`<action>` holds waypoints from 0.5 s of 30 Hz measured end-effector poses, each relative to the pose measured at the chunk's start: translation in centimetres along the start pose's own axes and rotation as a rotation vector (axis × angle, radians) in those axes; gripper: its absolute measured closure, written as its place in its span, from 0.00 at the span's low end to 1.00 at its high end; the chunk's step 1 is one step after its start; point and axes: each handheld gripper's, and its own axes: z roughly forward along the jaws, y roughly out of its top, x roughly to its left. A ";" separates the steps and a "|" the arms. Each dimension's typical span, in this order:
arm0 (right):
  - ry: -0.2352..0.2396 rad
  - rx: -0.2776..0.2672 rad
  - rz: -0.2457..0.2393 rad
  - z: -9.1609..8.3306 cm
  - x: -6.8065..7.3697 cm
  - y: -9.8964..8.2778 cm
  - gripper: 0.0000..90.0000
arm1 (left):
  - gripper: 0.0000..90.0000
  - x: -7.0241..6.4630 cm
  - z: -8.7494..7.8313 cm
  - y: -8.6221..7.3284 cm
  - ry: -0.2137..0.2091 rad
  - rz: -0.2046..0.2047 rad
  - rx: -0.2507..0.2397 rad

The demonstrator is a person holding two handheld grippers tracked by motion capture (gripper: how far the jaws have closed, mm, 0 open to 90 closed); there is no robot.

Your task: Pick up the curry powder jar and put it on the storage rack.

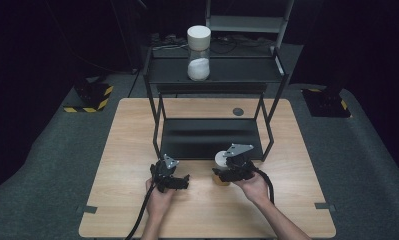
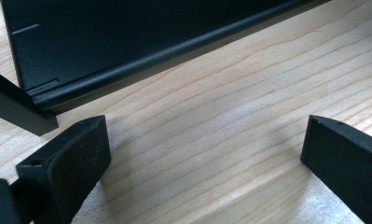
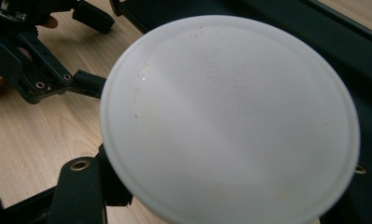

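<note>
i am at a wooden table with a pair of tongs in each hand. my right tongs are pinched around a jar with a white lid, which stands on the table just in front of a black two-tier rack. in the right gripper view the lid hides most of both jaws, so i cannot see the pads meeting the jar's body. my left tongs hover beside it, to its left, with jaws spread wide and nothing between them; in the left gripper view i see bare wood under them and the rack's lower shelf edge just ahead. a second white-lidded jar, partly filled with something white, stands on the rack's upper shelf, well beyond both tongs.

as i judge it, the grip sits high, close under the lid, so the jar could tilt or slip when lifted. it could also knock the rack's leg or shelf edge, which are very near.

faint raised lettering shows on the lid, too blurred to read. i see no other labels.
</note>
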 end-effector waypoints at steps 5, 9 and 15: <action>0.007 -0.008 0.009 -0.6 -0.5 0.1 0.38 | 0.01 0.0 0.0 0.0 0.000 0.000 0.000; 0.009 -0.007 0.014 -1.6 -1.0 0.7 0.38 | 0.02 0.0 0.0 0.0 0.000 0.000 0.000; 0.016 0.000 0.021 -2.4 -1.8 1.3 0.38 | 0.01 0.0 0.0 0.0 0.000 0.000 0.000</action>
